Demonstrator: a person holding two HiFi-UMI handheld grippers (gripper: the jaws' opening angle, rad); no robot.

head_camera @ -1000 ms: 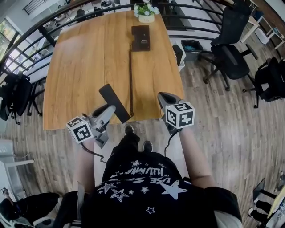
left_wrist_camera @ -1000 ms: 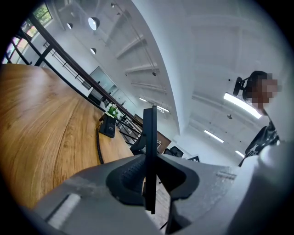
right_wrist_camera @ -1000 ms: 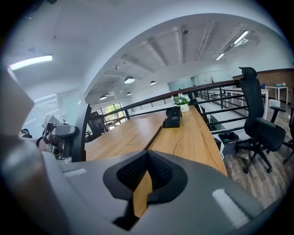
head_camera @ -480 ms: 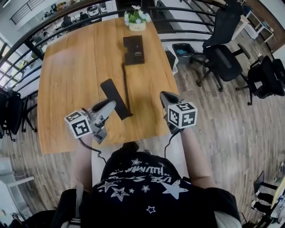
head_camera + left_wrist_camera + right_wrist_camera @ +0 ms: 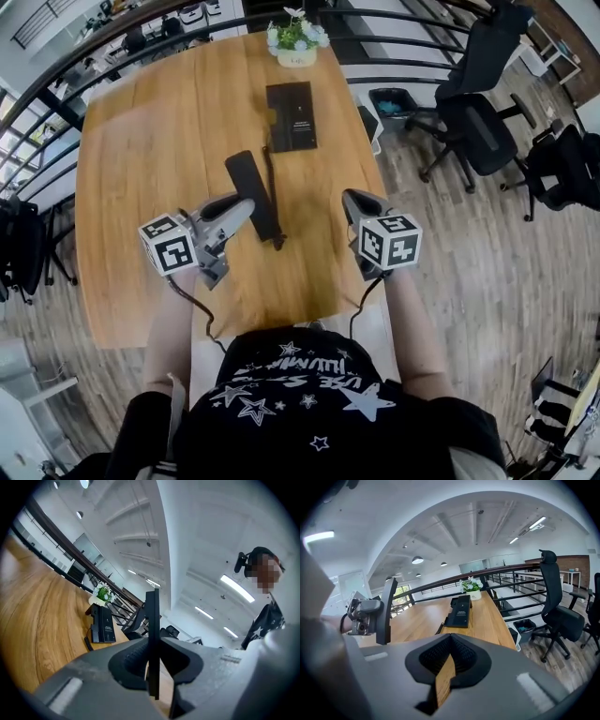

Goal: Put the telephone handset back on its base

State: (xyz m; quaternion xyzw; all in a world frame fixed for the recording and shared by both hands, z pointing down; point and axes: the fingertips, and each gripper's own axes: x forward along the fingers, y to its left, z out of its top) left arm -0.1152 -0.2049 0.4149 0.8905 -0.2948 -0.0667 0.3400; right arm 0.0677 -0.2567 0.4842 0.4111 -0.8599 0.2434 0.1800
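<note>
The black telephone base (image 5: 291, 116) lies at the table's far middle, below a potted plant. A dark cord (image 5: 271, 183) runs from it to the black handset (image 5: 251, 192). My left gripper (image 5: 246, 202) is shut on the handset's near end and holds it above the table, short of the base. In the left gripper view the handset (image 5: 152, 639) stands edge-on between the jaws, with the base (image 5: 101, 626) ahead to the left. My right gripper (image 5: 350, 198) is shut and holds nothing, over the table's right edge. The right gripper view shows the handset (image 5: 386, 616) at the left and the base (image 5: 459, 610) ahead.
The wooden table (image 5: 141, 159) has a railing along its far side. A potted plant (image 5: 296, 39) stands at the far edge behind the base. Black office chairs (image 5: 483, 112) and a bin (image 5: 392, 99) stand on the floor at the right.
Both grippers have moved forward over the table. The left gripper has carried the handset closer to the base, still gripping it.
</note>
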